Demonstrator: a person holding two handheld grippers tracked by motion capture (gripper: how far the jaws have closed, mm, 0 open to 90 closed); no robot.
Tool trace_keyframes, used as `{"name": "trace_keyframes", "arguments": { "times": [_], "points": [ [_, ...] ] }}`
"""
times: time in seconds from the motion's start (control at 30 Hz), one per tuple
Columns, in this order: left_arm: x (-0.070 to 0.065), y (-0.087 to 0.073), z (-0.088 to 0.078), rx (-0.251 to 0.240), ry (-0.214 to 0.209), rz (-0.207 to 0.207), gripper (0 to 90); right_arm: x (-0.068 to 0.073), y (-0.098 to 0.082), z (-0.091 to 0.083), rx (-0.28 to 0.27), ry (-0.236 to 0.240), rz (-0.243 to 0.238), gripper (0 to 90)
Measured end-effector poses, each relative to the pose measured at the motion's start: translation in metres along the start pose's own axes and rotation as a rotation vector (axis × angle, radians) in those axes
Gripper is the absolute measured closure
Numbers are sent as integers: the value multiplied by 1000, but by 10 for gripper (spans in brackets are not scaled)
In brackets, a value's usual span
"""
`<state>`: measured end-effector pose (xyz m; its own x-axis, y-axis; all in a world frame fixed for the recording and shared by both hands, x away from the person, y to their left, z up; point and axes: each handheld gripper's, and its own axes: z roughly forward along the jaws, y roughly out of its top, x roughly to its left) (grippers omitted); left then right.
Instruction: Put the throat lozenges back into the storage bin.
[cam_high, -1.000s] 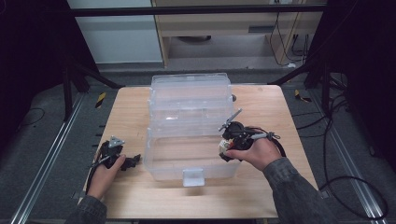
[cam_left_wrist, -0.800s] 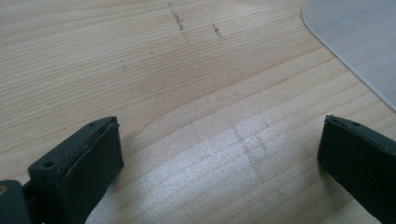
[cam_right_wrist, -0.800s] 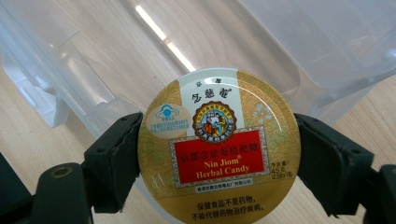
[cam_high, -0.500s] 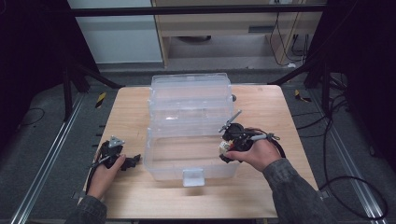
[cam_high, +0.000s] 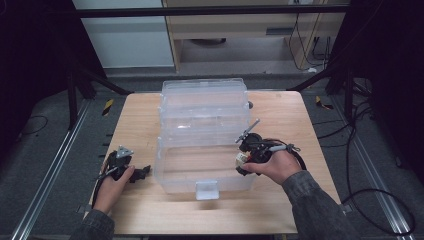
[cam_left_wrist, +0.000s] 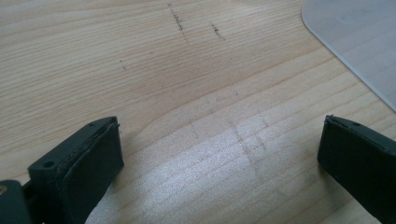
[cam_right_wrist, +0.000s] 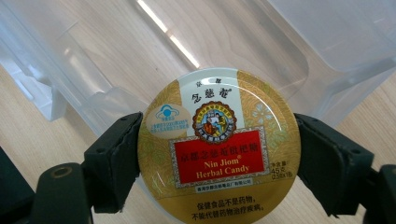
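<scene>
Sideways, right claw (cam_right_wrist: 217, 154) (candy tin (cam_right_wrist: 218, 144) clamped)

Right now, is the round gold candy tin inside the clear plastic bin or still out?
Out. The round gold candy tin sits clamped in the right gripper, held above the clear plastic bin.

The box (cam_high: 202, 135) sits mid-table (cam_high: 135, 115); the left gripper (cam_high: 142, 172) lies left (well apart), the right gripper (cam_high: 240, 160) with its tin (cam_right_wrist: 219, 144) right.
</scene>
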<state>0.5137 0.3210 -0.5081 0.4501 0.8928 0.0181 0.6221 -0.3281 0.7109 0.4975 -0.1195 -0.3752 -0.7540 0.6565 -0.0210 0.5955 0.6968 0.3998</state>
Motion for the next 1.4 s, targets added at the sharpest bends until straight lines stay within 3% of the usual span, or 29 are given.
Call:
{"name": "trace_keyframes", "arguments": {
  "times": [0.37,0.5,0.77,1.03,1.33,1.4],
  "points": [
    [0,0,0,0,-1,1,0,-1,0,1,0,4,3,207],
    [0,0,0,0,-2,2,0,-3,1,-1,-23,7,44,145],
    [0,0,0,1,-2,3,0,-7,0,-11,-62,-1,59,203],
    [0,0,0,0,-1,5,0,-10,0,-23,-84,-31,35,308],
    [1,1,-1,0,-11,24,26,-13,0,-31,-84,-54,-8,327],
    [1,5,-8,-11,-10,31,27,-15,0,-34,-85,-57,-18,314]
  ]
}}
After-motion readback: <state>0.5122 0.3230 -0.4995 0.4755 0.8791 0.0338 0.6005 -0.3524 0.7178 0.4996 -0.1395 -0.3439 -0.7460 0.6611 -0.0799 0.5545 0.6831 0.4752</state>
